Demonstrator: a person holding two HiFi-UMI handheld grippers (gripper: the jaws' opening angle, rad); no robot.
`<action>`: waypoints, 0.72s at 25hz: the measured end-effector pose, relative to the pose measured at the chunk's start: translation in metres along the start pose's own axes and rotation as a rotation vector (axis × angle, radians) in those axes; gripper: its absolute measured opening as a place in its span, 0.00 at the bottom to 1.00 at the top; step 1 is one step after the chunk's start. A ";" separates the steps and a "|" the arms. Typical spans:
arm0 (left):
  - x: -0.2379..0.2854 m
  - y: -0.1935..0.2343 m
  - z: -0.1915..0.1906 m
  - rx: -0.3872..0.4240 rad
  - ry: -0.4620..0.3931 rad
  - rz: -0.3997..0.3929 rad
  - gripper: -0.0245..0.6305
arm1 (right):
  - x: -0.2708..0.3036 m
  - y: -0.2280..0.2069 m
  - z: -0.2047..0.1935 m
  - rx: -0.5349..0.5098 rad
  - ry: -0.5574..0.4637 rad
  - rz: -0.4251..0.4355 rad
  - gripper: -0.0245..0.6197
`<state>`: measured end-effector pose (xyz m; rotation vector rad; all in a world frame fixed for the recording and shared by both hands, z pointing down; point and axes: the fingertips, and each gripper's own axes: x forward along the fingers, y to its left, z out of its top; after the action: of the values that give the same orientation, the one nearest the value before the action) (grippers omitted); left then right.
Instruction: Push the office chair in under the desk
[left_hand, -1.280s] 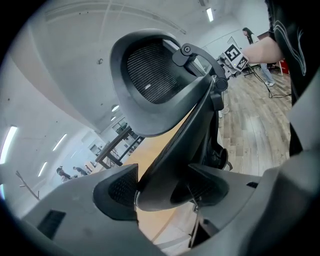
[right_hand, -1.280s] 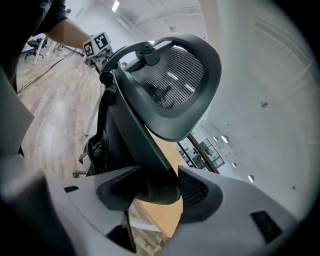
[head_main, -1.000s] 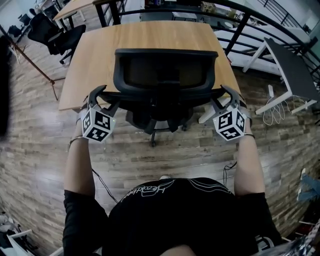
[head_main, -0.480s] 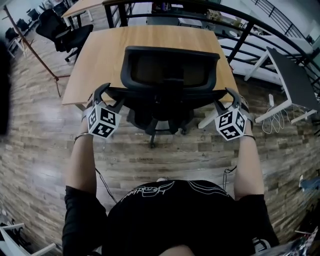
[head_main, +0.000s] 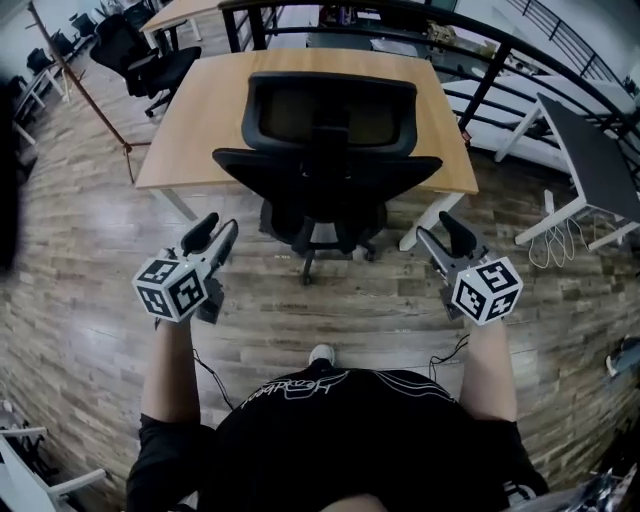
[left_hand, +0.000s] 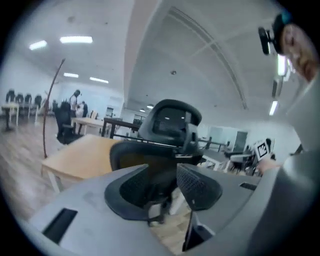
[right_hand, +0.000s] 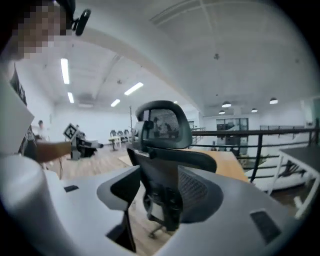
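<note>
The black office chair (head_main: 325, 150) stands with its seat tucked against the wooden desk (head_main: 200, 120), its back toward me. Both grippers hang over the floor, well short of the chair. My left gripper (head_main: 218, 228) is to the chair's lower left; its jaws are closing and hold nothing. My right gripper (head_main: 435, 227) is at the lower right, open and empty. In the left gripper view the chair (left_hand: 170, 120) shows beyond the left gripper (left_hand: 165, 177). In the right gripper view the chair (right_hand: 162, 120) shows beyond the right gripper (right_hand: 160, 192).
Other black chairs (head_main: 140, 55) stand at the far left beside another desk. A black railing (head_main: 480, 60) runs behind the desk. A dark slanted tabletop on a white frame (head_main: 590, 150) stands at the right. A cable (head_main: 205, 370) lies on the wood floor.
Both grippers have drawn back from the chair's backrest toward me and lowered. The chair now stands apart from them, closer in at the desk. The left jaws look narrower.
</note>
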<state>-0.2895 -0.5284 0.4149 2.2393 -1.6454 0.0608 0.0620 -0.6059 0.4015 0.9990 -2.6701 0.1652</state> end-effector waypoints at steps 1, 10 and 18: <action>-0.006 -0.020 -0.003 -0.060 -0.011 -0.032 0.29 | -0.009 0.015 -0.001 0.062 -0.022 0.047 0.44; -0.065 -0.213 -0.018 -0.142 -0.069 -0.295 0.05 | -0.115 0.124 -0.003 0.453 -0.156 0.376 0.15; -0.121 -0.355 -0.055 -0.124 -0.043 -0.491 0.05 | -0.210 0.195 -0.012 0.419 -0.173 0.510 0.10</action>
<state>0.0116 -0.3091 0.3441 2.4893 -1.0432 -0.2093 0.0871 -0.3252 0.3481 0.4133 -3.0707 0.8026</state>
